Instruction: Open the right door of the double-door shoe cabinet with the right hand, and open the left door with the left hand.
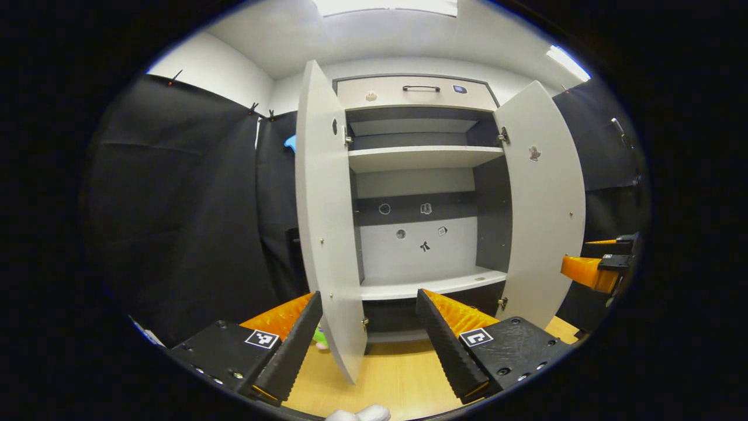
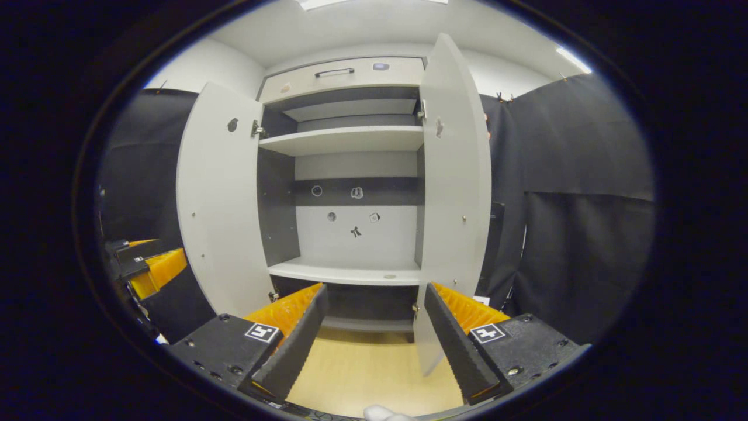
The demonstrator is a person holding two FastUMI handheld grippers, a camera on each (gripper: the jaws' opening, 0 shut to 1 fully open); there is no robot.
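Note:
The white double-door shoe cabinet [image 1: 418, 158] stands ahead with both doors swung wide open. Its left door [image 1: 324, 222] points edge-on toward me, its lower corner reaching between the fingers of my left gripper [image 1: 369, 295], which is open and not pressing on it. The right door [image 1: 546, 204] hangs open beyond. In the right gripper view the right door [image 2: 456, 193] stands edge-on just inside the right finger [image 2: 453, 339] of my open right gripper [image 2: 374, 289]. The left door [image 2: 219, 204] is open at the left. Each gripper also shows at the other view's edge: right gripper [image 1: 596, 270], left gripper [image 2: 146, 263].
Inside are a white upper shelf [image 1: 423, 158], a lower shelf [image 1: 432, 285] and small stickers on the back panel. A drawer with a dark handle [image 1: 421, 88] tops the cabinet. Pale wood floor [image 1: 397, 374] lies below; a small green object [image 1: 319, 338] sits behind the left door.

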